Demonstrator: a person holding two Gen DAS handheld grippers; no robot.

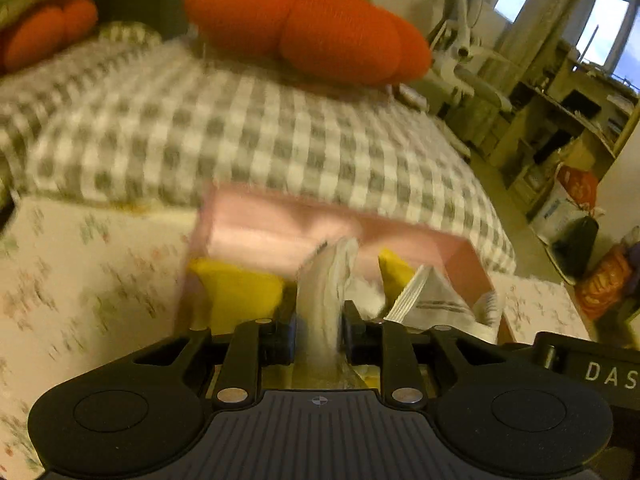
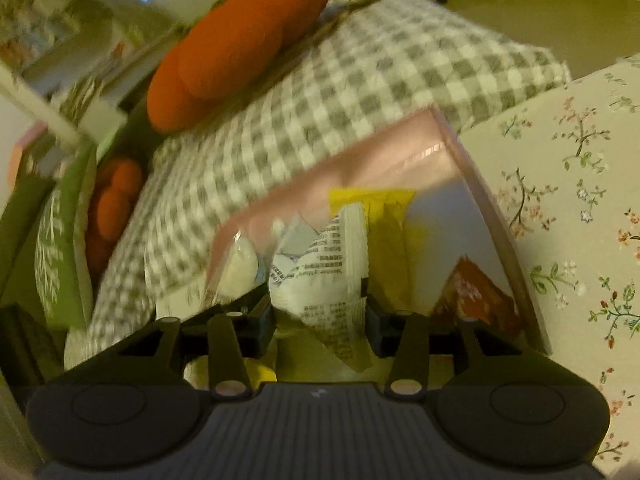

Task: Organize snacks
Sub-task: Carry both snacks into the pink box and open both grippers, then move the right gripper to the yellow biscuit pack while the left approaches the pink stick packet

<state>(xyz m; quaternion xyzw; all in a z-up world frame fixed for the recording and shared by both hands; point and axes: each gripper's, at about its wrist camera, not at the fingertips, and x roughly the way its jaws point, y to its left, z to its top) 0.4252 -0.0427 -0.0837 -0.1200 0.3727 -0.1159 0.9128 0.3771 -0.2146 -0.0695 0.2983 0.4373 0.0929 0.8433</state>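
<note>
A pink box [image 1: 276,224] stands on the floral cloth and holds several snack packets. My left gripper [image 1: 319,336] is shut on a pale white packet [image 1: 322,292] standing on edge in the box, with a yellow packet [image 1: 240,292] to its left and a striped white printed packet [image 1: 432,296] to its right. In the right wrist view my right gripper [image 2: 320,320] is shut on a white packet with printed text [image 2: 324,276] inside the pink box [image 2: 492,208]. A yellow packet [image 2: 384,232] and a brown-red packet [image 2: 476,296] lie behind it.
A grey checked blanket [image 1: 240,132] covers the bed behind the box, with big orange pumpkin cushions [image 1: 312,24] on it. The floral cloth [image 2: 580,184] spreads around the box. A white office chair [image 1: 460,40], shelves and bags stand to the right.
</note>
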